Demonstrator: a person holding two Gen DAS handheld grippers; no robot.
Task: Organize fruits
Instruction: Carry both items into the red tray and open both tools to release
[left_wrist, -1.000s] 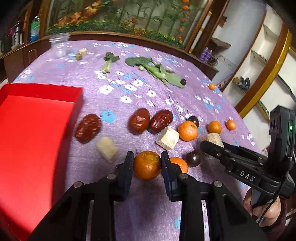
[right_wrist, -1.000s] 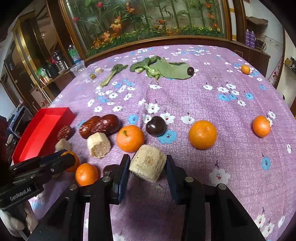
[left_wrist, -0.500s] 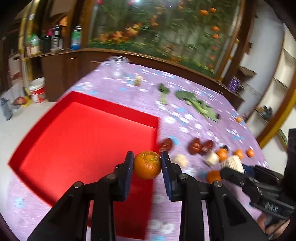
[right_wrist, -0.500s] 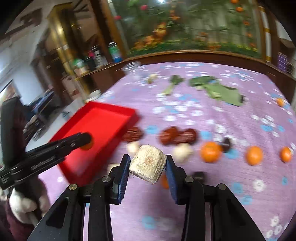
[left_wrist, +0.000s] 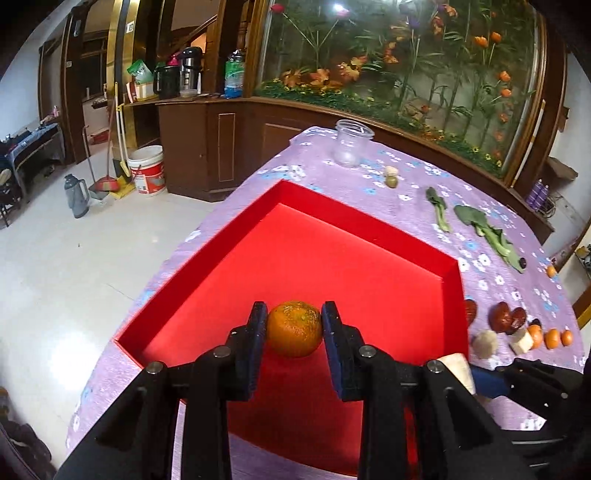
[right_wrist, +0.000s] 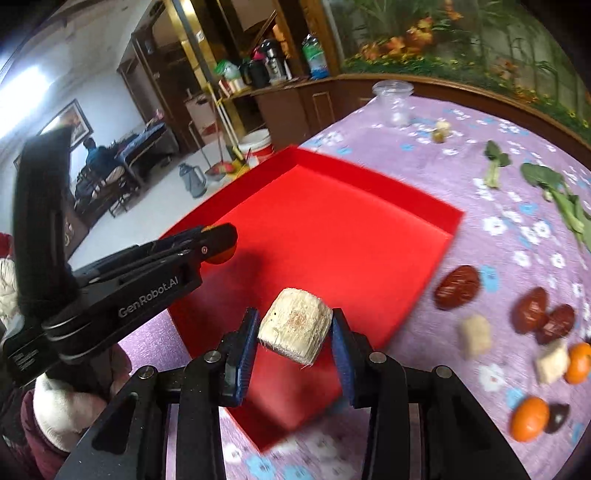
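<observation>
My left gripper (left_wrist: 293, 328) is shut on an orange mandarin (left_wrist: 294, 328) and holds it above the red tray (left_wrist: 369, 221). My right gripper (right_wrist: 293, 336) is shut on a pale, fibrous cut chunk (right_wrist: 294, 329) and holds it over the near corner of the red tray (right_wrist: 413, 192). The left gripper (right_wrist: 218, 243) shows in the right wrist view, reaching over the tray from the left. Red dates (right_wrist: 458, 286), more pale chunks (right_wrist: 476, 334), mandarins (right_wrist: 530, 419) and a dark round fruit (right_wrist: 557, 417) lie on the purple floral cloth to the right of the tray.
A clear glass jar (left_wrist: 351, 147) stands at the far table edge. Green leafy stalks (left_wrist: 487, 232) and two small nubs (left_wrist: 391, 177) lie beyond the tray. The table edge drops to the floor on the left, where a bucket (left_wrist: 147, 168) and a kettle stand.
Both grippers have lifted their pieces off the cloth and swung left; they now hang over the red tray. Both grips are unchanged.
</observation>
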